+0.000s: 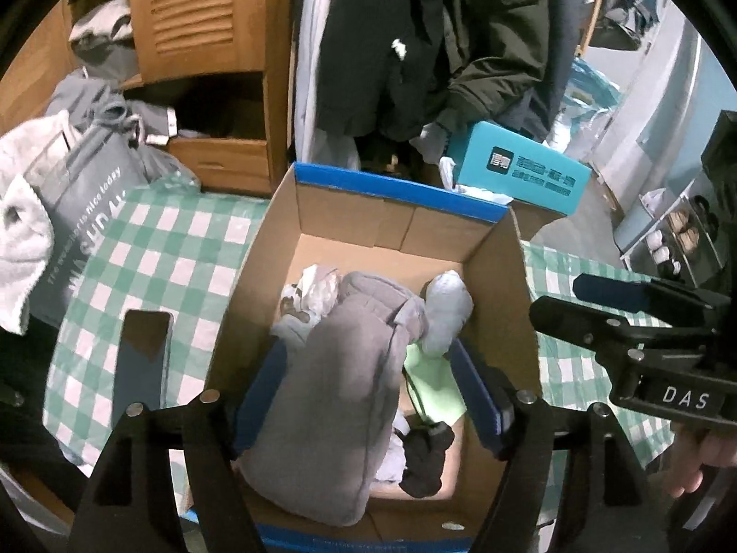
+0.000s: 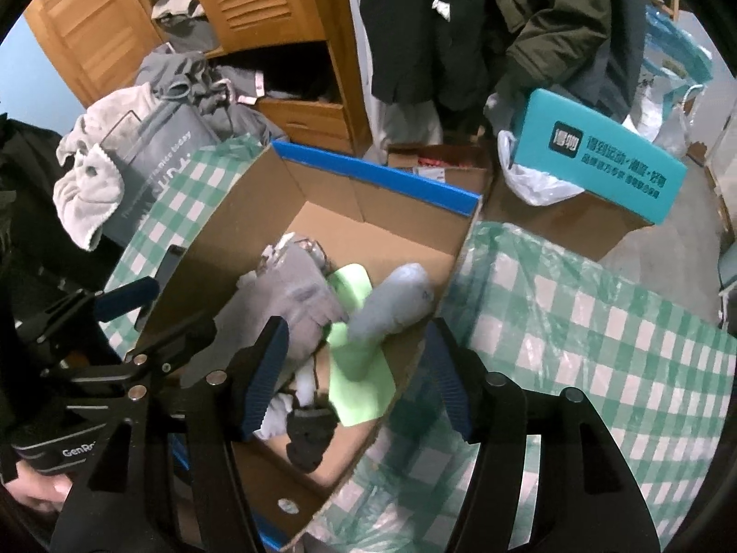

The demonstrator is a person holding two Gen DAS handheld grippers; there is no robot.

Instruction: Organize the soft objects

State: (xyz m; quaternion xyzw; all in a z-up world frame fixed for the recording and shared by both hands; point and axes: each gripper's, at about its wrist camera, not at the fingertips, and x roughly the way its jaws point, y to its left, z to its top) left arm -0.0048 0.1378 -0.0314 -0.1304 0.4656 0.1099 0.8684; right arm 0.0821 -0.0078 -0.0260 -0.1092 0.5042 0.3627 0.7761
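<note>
Soft objects fill the open cardboard box (image 1: 500, 295) that sits on the green-and-white checked cloth (image 1: 152, 249): a large grey padded garment (image 1: 331, 378) lying lengthwise, a pale grey sock (image 1: 447, 311) against the box's right wall, a light green cloth (image 1: 433, 378) under it, a black sock (image 1: 426, 458) near the box's near edge, and a crumpled whitish piece (image 1: 313, 288) toward the far left corner. The box's rim carries blue tape on its far and near edges.

Readable writing: "DAS" on the right gripper's body seen in the left wrist view, "GenRo…" on the left gripper's body seen in the right wrist view, and "…is nice today" on a grey bag (image 1: 92, 226) at the cloth's far left edge, with a white towel (image 1: 20, 239) draped over it. A teal box (image 1: 520, 170) with dark Chinese print, too small to read surely, rests past the far right corner on a brown carton. A dark phone (image 1: 140, 359) lies on the cloth just left of the box.

The left gripper (image 1: 368, 396) hangs over the box with its blue-padded fingers spread wide on either side of the grey garment, gripping nothing. The right gripper (image 2: 357, 378) is likewise wide apart and holds nothing, above the box's near right wall.
</note>
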